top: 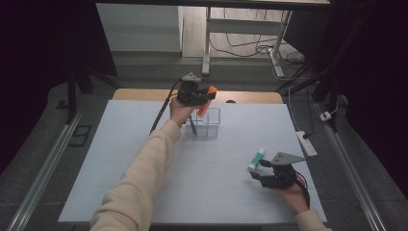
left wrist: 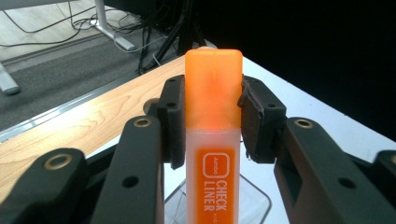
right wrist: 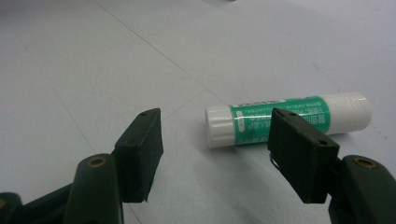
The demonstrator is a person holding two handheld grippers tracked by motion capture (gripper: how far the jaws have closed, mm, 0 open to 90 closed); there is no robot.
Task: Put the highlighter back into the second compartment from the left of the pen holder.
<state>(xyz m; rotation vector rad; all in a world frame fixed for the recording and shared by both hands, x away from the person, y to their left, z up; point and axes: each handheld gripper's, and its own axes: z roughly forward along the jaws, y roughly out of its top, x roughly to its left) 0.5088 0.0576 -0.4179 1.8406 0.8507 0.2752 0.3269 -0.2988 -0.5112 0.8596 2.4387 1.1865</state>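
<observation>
Right gripper (top: pixel 264 169), lower right, spread wide, glue stick (right wrist: pixel 287 119) untouched on table (top: pixel 144 159). Left gripper (top: pixel 201 96), upper centre, pinching orange highlighter (left wrist: pixel 214 126) over clear organizer (top: pixel 208 126), blue pen (top: pixel 192 126) already inside. Looks about halfway.

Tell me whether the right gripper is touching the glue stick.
Apart. The right gripper view shows the right gripper with its jaws open over bare table, and the green-and-white glue stick lying just beyond them, one pad overlapping it only in sightline.
</observation>
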